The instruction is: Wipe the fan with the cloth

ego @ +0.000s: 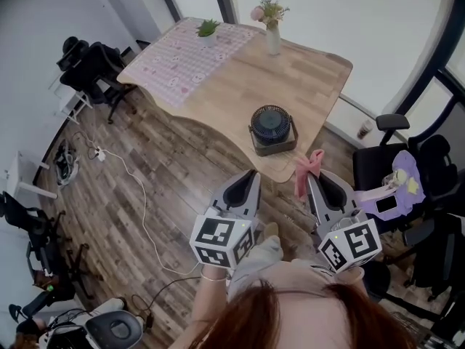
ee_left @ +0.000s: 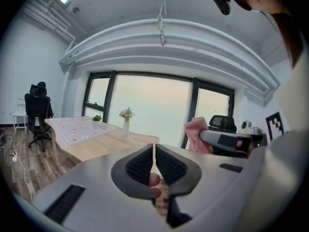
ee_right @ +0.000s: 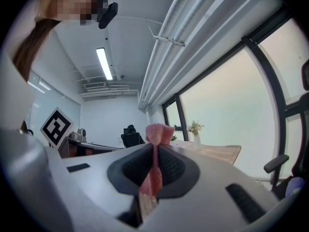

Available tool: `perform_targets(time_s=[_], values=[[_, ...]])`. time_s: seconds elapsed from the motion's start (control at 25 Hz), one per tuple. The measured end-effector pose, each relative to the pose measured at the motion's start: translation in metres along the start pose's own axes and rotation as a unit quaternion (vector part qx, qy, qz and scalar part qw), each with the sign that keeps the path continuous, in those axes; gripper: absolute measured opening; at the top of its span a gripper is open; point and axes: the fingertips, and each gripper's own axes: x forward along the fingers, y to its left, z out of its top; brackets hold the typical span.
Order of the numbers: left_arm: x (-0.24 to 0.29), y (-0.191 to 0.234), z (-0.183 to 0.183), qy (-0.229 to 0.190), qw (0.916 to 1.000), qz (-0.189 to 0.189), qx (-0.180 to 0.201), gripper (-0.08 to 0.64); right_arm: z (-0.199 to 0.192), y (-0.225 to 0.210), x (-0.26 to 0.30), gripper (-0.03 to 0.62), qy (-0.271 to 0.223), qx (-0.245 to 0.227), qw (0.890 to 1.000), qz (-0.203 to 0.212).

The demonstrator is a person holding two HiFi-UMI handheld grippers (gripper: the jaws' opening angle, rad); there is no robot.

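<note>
A small dark round fan (ego: 271, 126) lies face up near the front corner of the wooden table (ego: 240, 93). A pink cloth (ego: 308, 169) (ee_right: 158, 134) is pinched between the pads of my right gripper (ego: 311, 177) (ee_right: 156, 151), which is shut on it and held over the floor just short of the table's corner. The cloth (ee_left: 196, 135) also shows in the left gripper view, at the right. My left gripper (ego: 251, 176) (ee_left: 154, 152) is shut with nothing in it, level with the right one and to its left. The fan is out of both gripper views.
On the table's far side stand a vase of flowers (ego: 272, 26), a small potted plant (ego: 208, 29) and a pink patterned mat (ego: 185, 58). Black office chairs stand at the left (ego: 91, 71) and right (ego: 407, 162). A white cable (ego: 142, 202) trails over the wooden floor.
</note>
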Motion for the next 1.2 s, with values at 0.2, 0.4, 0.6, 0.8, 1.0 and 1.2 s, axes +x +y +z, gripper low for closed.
perform_targets(time_s=[0.2,0.4,0.6,0.8,1.0,1.2], values=[[0.026,0.029,0.002,0.017,0.9998,-0.011,-0.007,0.014,0.004,-0.008,0.038,0.028,0.005,-0.006,1.000,-0.006],[0.048,0.057,-0.003,0.042,0.9988,-0.015,-0.022,0.014,0.006,-0.014,0.068,0.028,0.011,-0.012,1.000,-0.013],[0.068,0.075,-0.016,0.068,0.9968,-0.013,-0.040,0.015,0.002,-0.021,0.087,0.028,0.026,-0.011,0.999,-0.018],[0.091,0.083,-0.035,0.098,0.9930,-0.008,-0.065,0.015,-0.007,-0.042,0.104,0.028,0.034,-0.022,0.999,-0.010],[0.115,0.088,-0.051,0.127,0.9889,0.000,-0.078,0.052,-0.012,-0.065,0.127,0.028,0.045,-0.023,0.999,0.009],[0.139,0.099,-0.057,0.145,0.9839,0.022,-0.102,0.083,-0.010,-0.085,0.156,0.028,0.063,-0.028,0.997,0.034]])
